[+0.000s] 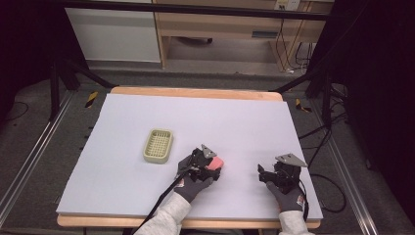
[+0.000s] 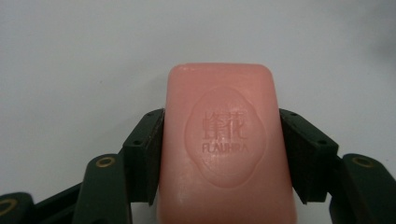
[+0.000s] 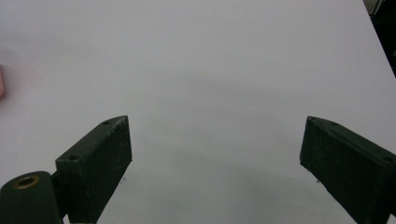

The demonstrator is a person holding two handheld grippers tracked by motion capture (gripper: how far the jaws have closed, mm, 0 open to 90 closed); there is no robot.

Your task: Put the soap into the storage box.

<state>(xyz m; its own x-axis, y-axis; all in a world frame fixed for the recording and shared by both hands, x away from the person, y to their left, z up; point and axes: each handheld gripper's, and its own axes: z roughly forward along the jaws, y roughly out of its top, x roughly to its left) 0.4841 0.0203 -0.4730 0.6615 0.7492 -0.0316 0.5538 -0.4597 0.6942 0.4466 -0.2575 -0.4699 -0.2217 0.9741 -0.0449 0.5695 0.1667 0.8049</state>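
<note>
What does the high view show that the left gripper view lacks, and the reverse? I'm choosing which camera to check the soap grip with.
The high view alone takes in the pale green slotted soap dish left of the left gripper, the right gripper with jaws apart over bare surface, both gloved hands, and the wooden table edge.

The left gripper view alone shows the embossed oval stamp with lettering on the soap's top face, and the black pads pressed against both long sides.

Both show the pink rectangular soap bar in the left gripper on the pale lilac table cover.
</note>
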